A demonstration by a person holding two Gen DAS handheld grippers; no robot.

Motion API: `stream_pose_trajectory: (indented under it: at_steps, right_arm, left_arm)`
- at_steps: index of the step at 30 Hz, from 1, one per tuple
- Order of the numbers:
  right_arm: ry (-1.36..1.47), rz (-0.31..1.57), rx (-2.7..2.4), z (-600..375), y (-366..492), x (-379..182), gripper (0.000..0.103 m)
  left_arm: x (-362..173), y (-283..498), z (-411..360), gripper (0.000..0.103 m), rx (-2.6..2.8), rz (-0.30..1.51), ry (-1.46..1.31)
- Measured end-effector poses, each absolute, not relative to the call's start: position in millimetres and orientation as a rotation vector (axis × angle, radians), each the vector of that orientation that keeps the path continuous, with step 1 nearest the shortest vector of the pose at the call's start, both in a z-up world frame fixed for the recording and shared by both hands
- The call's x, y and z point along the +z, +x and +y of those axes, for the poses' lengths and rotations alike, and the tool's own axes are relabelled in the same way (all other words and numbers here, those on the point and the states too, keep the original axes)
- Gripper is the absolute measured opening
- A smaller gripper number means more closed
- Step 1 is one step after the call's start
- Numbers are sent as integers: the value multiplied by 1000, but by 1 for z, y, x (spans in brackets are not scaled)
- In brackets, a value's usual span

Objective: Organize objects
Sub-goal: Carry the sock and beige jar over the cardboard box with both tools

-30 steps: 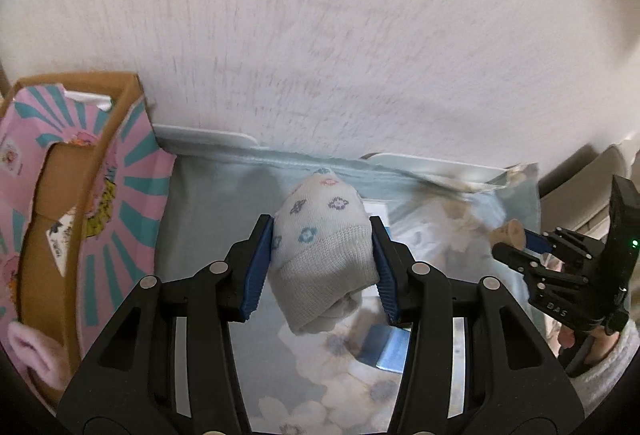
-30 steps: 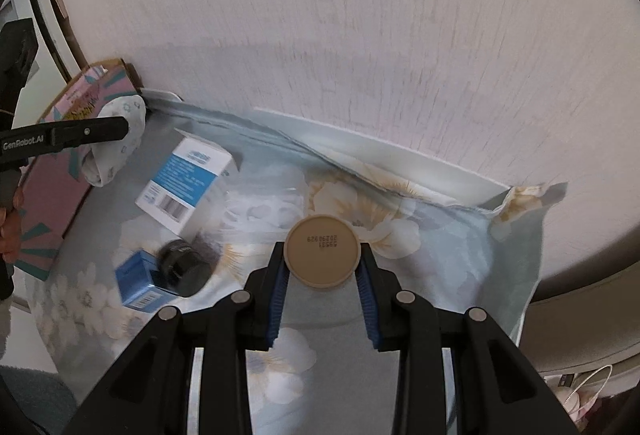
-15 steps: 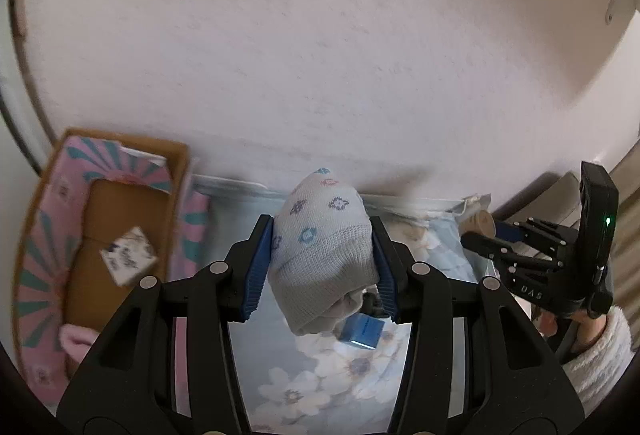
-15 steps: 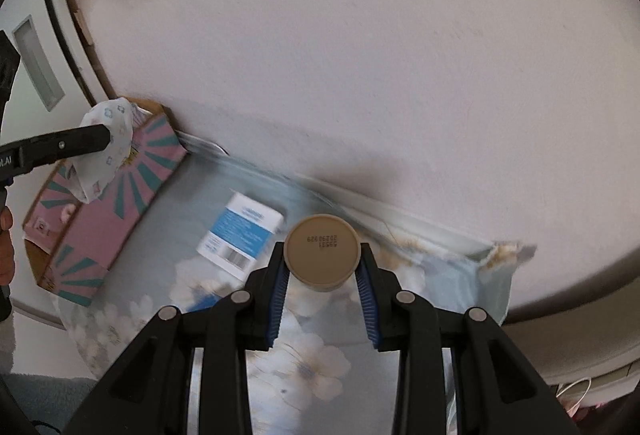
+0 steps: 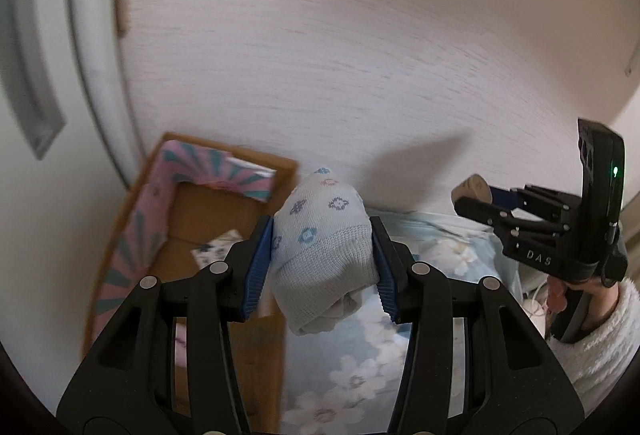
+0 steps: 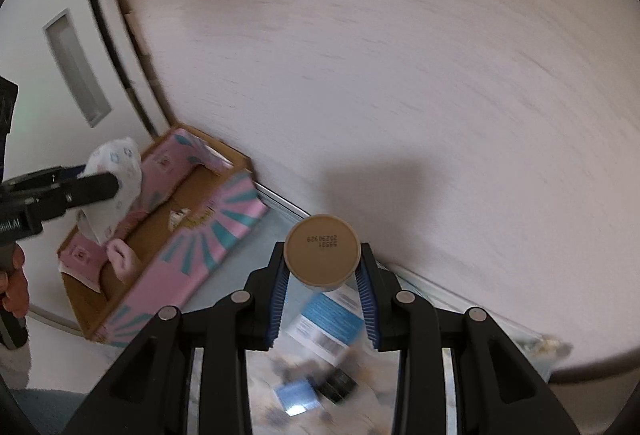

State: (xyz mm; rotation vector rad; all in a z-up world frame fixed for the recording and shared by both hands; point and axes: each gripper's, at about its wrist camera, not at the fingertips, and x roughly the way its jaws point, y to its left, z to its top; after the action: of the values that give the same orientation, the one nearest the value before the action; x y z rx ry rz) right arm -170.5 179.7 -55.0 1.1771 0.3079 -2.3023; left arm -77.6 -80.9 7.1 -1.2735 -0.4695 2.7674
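**Sock and jar held up near the cardboard box**

The open pink-and-teal cardboard box point(image 6: 168, 235) is the landmark, standing against the pale wall point(image 6: 400, 75). Over its right edge, the left gripper point(image 5: 323, 267) has its fingers clenched on a rolled white sock with small flower marks point(image 5: 324, 247). To the right of the box, the right gripper point(image 6: 322, 295) grasps a round tan jar point(image 6: 322, 249) by its sides, above the flowered blue cloth point(image 5: 360, 375) of the desk, where a white-and-blue carton point(image 6: 328, 323) lies.
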Motion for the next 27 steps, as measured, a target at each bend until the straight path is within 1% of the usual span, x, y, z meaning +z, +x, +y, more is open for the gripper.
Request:
stream_pose_trajectory:
  at_steps: [6, 13, 20, 27]
  right_arm:
    - [1130, 373, -2202, 115, -178, -53, 31]
    - [1104, 430, -2082, 47, -176, -60, 31]
    - [1118, 486, -1963, -8, -173, -86, 31]
    - [1184, 511, -1894, -40, -172, -118, 31]
  left_arm:
    - [6, -55, -109, 43, 2819, -498, -1312]
    - [-12, -32, -128, 43, 2835, -531, -1391]
    - [-37, -12, -134, 43, 2803, -567, -1477]
    - [-60, -3, -129, 43, 2761, -533, -1550]
